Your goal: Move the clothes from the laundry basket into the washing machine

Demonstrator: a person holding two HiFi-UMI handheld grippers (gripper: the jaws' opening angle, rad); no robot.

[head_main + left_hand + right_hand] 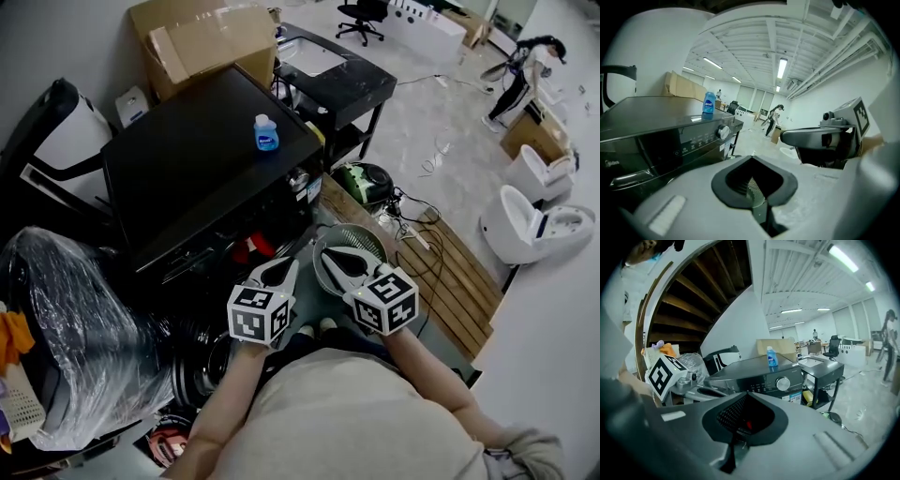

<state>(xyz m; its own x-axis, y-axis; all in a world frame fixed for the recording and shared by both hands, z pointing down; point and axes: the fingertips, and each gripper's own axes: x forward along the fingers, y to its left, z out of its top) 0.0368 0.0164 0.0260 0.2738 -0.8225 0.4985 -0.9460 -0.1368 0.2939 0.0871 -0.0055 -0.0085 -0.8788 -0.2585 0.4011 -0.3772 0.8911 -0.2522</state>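
Head view first: washing machine (197,159), boxy, flat matte-black top. Blue bottle (266,132) upright near the top's front edge, close to the corner above the knob (723,131). Both tools low before the machine's front, side by side, not touching.

Left gripper (287,269) clenched, pale fingers bowed into a closed loop, tips meeting, aimed at the machine's front. Right gripper (336,257) clenched too, hanging over the near rim of the laundry basket (361,239). Basket round, grey-green, ribbed wall, down on the floor between the machine's front and the edge of the wooden slats (450,272). Inside largely covered by the tool, contents not readable. Red patch (251,248) in the dark under the top's front edge, just beside the left tool's tips. Cloth or not, cannot tell.

Seen from above only: crinkled clear plastic wrap (75,319) over a dark bulk off the machine's left edge, and a cardboard box (202,37) beyond its rear edge.

Over to the left gripper view: ribbed pads (751,187) pressed together inside a dark rubbery diamond, nothing pinched. New here: glossy control panel (693,140), round silver knob, long strip lights (782,68) overhead, the other tool's marker cube (859,115) at right.

Right gripper view: jaws likewise closed, mesh-textured pads (729,413). Tiny red speck (749,423) in the opening, too small to name. Wooden stair underside (703,291) overhead, shown nowhere else.
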